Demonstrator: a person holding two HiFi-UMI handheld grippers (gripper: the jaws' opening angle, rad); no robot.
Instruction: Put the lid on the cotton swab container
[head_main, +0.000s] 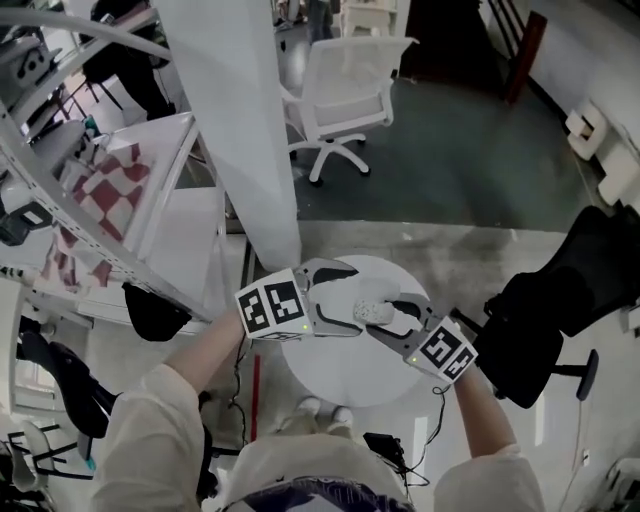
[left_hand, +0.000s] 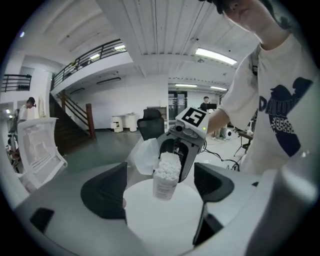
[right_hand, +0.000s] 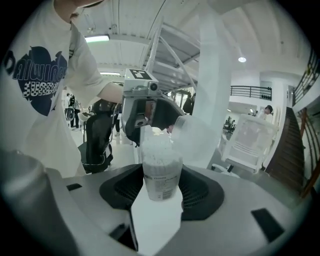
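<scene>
A clear cotton swab container (right_hand: 161, 172), packed with white swabs and open at the top, stands upright between my right gripper's (right_hand: 161, 196) pads, which are shut on its sides. It hangs above the round white table (head_main: 350, 385). In the head view the container (head_main: 377, 311) lies between both grippers. My left gripper (left_hand: 162, 189) faces it with jaws wide open and nothing touching its pads. A translucent lid (left_hand: 142, 156) shows beside the container's (left_hand: 165, 175) top, near the left gripper (right_hand: 150, 117); what holds the lid (right_hand: 195, 135) I cannot tell.
A white pillar (head_main: 240, 130) rises just behind the table. A black office chair (head_main: 560, 300) stands to the right and a white one (head_main: 345, 100) farther back. A metal rack with a checkered cloth (head_main: 110, 195) fills the left side.
</scene>
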